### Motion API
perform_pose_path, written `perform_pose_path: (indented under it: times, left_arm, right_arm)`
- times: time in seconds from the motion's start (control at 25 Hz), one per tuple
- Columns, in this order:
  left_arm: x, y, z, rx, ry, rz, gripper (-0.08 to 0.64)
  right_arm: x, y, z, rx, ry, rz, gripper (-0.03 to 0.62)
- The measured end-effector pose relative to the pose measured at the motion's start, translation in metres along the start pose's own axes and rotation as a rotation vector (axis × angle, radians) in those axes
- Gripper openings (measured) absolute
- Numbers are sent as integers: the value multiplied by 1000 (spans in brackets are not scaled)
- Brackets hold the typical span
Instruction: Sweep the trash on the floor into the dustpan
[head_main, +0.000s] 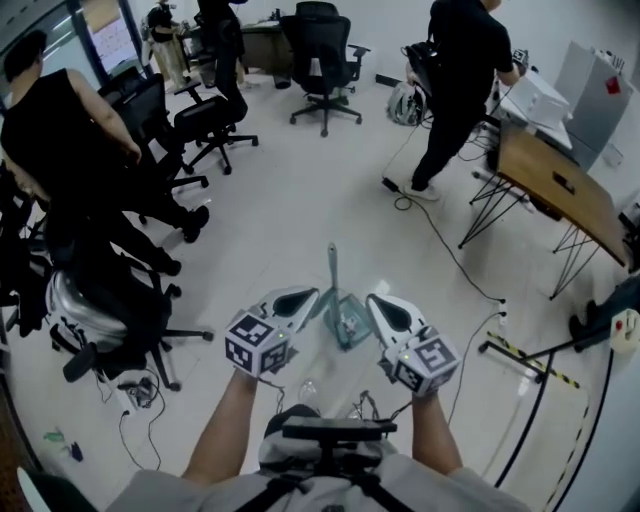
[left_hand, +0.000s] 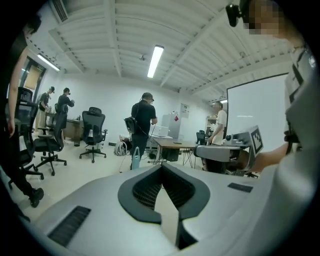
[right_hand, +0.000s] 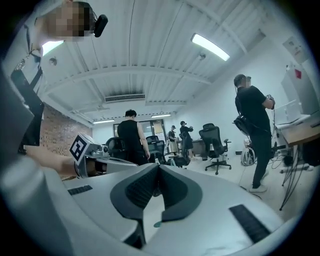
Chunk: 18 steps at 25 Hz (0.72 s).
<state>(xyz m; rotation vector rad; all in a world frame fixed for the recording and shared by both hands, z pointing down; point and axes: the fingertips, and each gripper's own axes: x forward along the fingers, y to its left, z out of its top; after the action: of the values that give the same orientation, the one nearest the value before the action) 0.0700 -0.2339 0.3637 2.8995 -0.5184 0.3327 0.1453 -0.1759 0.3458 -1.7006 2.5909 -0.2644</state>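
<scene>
Dustpan (head_main: 346, 322) stands on the floor at centre, handle upright, nothing holding it. Pale bits seem to lie in its tray, but I cannot be sure.

Left gripper (head_main: 308, 297) sits at its 10 o'clock and right gripper (head_main: 377, 303) at its 2 o'clock. Both are raised, with jaws pressed together on nothing. No broom in view.

Risk: a gripper swinging inward could clip the handle, tip the free-standing pan and spill it. The cable (head_main: 450, 250) further out at 1 o'clock could snag a wide sweep.

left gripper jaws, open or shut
Shut. In the left gripper view, the left gripper has its jaws closed together at the tips, and nothing is held between them.
</scene>
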Motion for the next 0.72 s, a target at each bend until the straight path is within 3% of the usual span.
perform_pose_path:
  times: [0.2,0.72]
  left_arm:
    - [-3,-28,5,20,-27,28,0]
    - [0,-57,-2,-26,-58,85,0]
  right_arm:
    - [-15,12,4,-21,2,40,2]
    - [-39,18,11,-59,-3,107,2]
